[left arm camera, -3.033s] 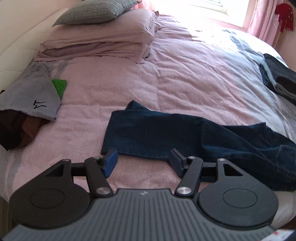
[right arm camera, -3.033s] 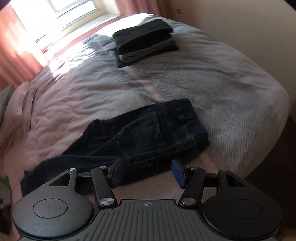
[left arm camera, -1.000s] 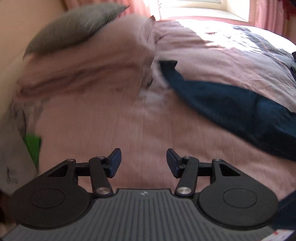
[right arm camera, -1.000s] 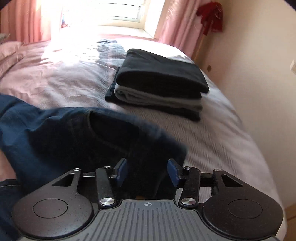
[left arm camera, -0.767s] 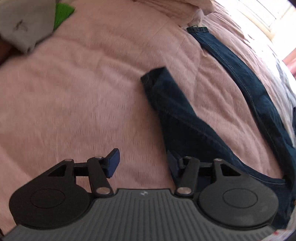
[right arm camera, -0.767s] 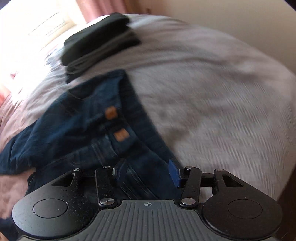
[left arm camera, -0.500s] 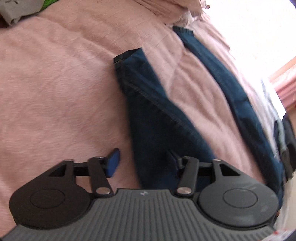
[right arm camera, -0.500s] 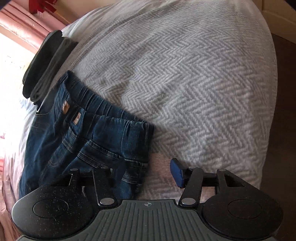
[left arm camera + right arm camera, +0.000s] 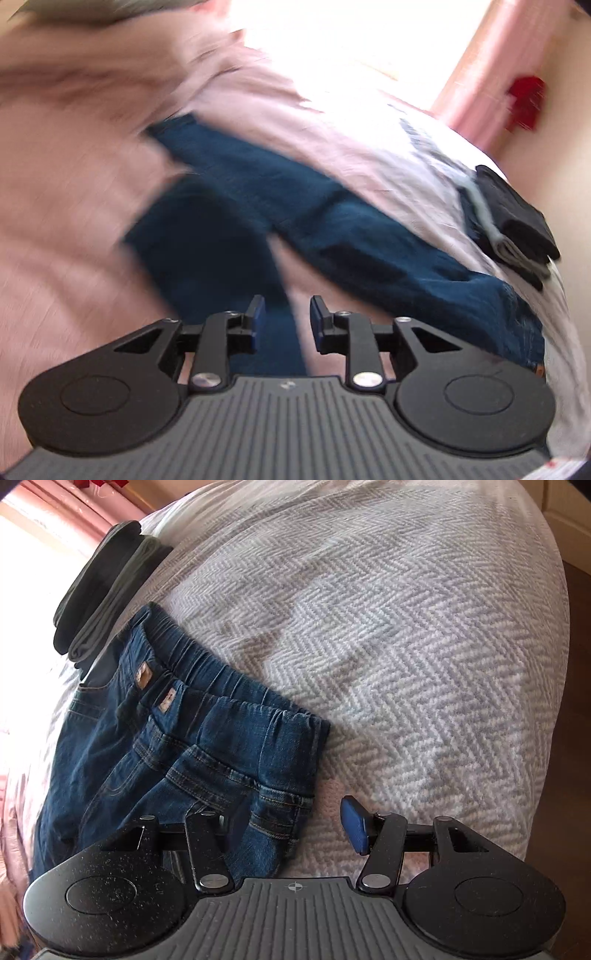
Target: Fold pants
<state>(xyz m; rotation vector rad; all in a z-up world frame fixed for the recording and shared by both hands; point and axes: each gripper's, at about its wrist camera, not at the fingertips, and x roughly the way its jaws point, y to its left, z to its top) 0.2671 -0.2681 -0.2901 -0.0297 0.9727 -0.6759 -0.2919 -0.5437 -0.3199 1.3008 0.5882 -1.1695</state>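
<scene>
1. On my left wrist view, which is smeared with motion blur, I see pink bedding (image 9: 74, 229) filling the left half of the frame.
2. Left of centre, the pants (image 9: 229, 206), dark blue jeans, lie spread in a V: one leg runs from the upper left diagonally toward the lower right, the other drops down to the bottom centre.
3. At the bottom centre, my left gripper (image 9: 283, 317) has its blue pads at a narrow gap, and a strip of denim sits between them; I cannot tell whether the pads are actually pinching it.
4. At the right edge, a stack of folded dark and grey clothes (image 9: 517, 221) sits on the bed, with a red blur (image 9: 524, 101) above it by a pink curtain.
5. On my right wrist view, the same folded stack (image 9: 103, 587) is in the upper left.
6. Below it, the waistband end of the jeans (image 9: 207, 746) lies bunched on the left half of the frame, two small tan tabs showing.
7. At the bottom centre, my right gripper (image 9: 291, 823) stands wide apart; the left pad is over the denim's corner, the right pad over bare cover, holding nothing.
8. The grey-and-white herringbone cover (image 9: 406, 646) fills the right.
</scene>
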